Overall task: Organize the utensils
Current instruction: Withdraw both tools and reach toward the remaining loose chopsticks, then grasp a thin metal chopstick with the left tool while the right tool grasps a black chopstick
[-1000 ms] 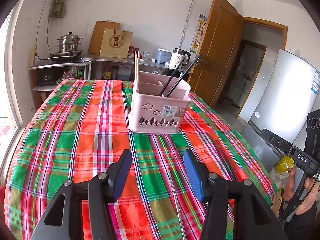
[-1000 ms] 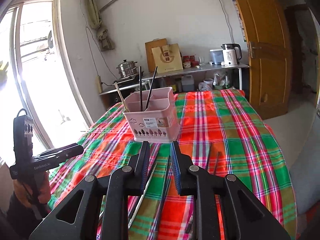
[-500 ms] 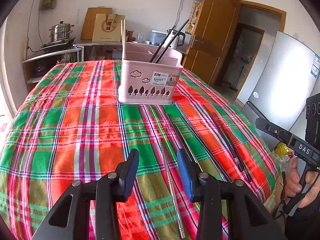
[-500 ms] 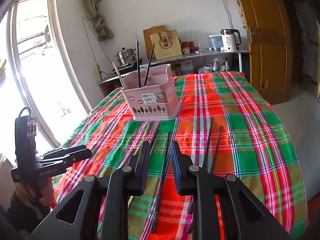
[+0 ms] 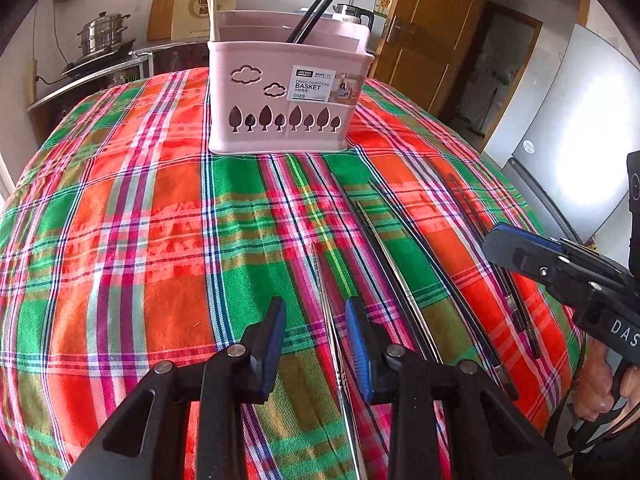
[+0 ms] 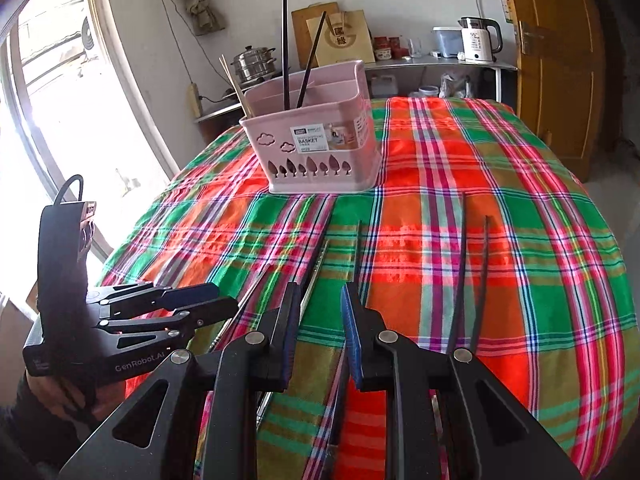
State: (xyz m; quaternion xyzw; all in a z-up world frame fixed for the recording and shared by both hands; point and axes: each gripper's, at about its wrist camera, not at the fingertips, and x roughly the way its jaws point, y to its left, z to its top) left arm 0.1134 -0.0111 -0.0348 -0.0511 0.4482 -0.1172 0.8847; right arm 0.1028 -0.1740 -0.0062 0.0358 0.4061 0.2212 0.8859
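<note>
A pink divided chopstick basket (image 5: 280, 96) stands on the plaid tablecloth (image 5: 120, 220); it also shows in the right wrist view (image 6: 320, 148). It holds two black chopsticks (image 6: 286, 52) and pale wooden ones (image 6: 236, 84). Several loose chopsticks lie on the cloth: a metal one (image 5: 332, 320) runs between my left gripper's (image 5: 316, 340) open fingers, another metal one (image 5: 384, 248) and black ones (image 5: 492, 272) lie to its right. My right gripper (image 6: 320, 320) is open and empty, low over the cloth, with a black pair (image 6: 472, 280) to its right.
A counter with a steamer pot (image 5: 104, 36), a kettle (image 6: 478, 40) and a paper bag (image 6: 346, 38) stands behind the table. A wooden door (image 5: 432, 32) and a fridge (image 5: 572, 120) are to the right, a window (image 6: 52, 120) to the left.
Both grippers have dropped lower and closer to the cloth. My left gripper has moved forward so the metal chopstick now lies between its fingers. The right gripper has come in beside it.
</note>
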